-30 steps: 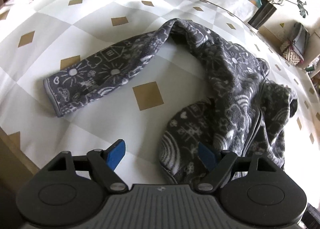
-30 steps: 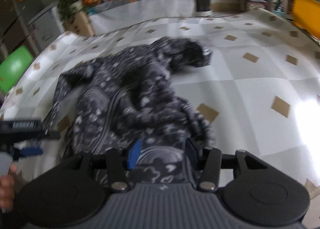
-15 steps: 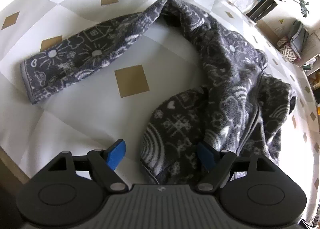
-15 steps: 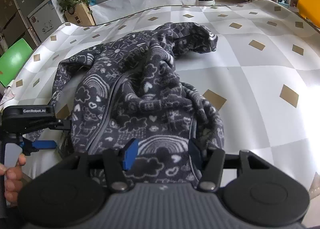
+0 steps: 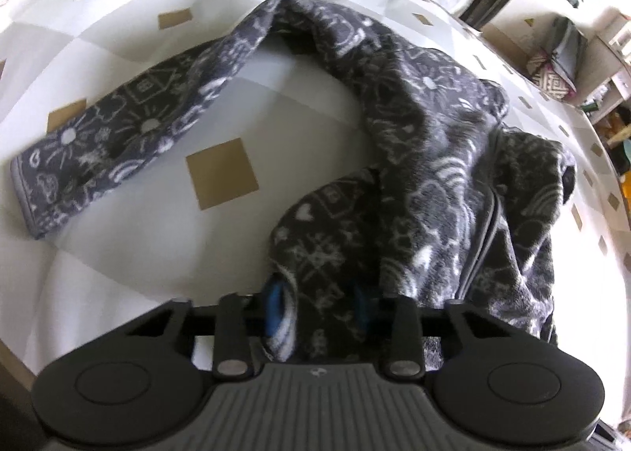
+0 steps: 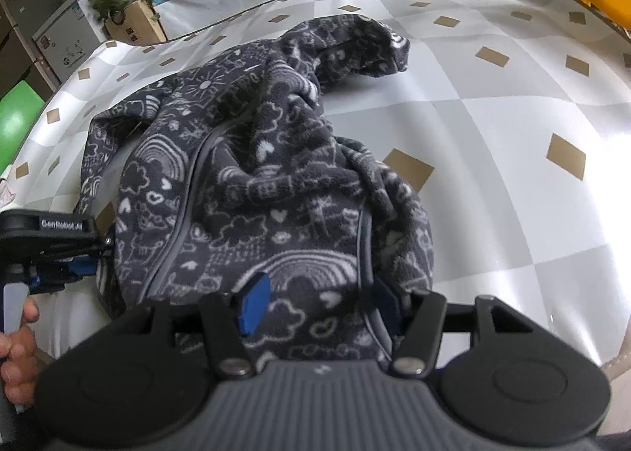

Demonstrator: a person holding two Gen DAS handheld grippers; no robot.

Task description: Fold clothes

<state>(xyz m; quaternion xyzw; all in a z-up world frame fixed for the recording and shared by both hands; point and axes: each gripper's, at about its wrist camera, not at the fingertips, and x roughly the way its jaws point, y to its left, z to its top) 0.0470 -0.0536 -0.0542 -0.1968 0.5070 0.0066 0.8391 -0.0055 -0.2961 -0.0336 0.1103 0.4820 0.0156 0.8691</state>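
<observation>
My left gripper (image 5: 319,303) has its blue pads drawn close on a bunched corner of the jacket's (image 6: 276,183) near hem, and fabric fills the gap between them. My right gripper (image 6: 321,303) has its pads spread apart over the near hem on its side, with cloth lying between them but not pinched.

The jacket is a dark fleece printed with white doodles. It sits crumpled on the checked tablecloth (image 6: 512,127) straight ahead of both tools. One sleeve (image 5: 118,147) stretches flat, well out to the left of my left tool. The other sleeve (image 6: 355,45) lies bundled at the far end, ahead of the right tool.

I judge it soft, thick and light. It looks floppy, likely to sag and bunch when lifted, and grippy rather than slick. The piped hem and the zipper (image 6: 185,206) edge look like the firmest places to hold.
</observation>
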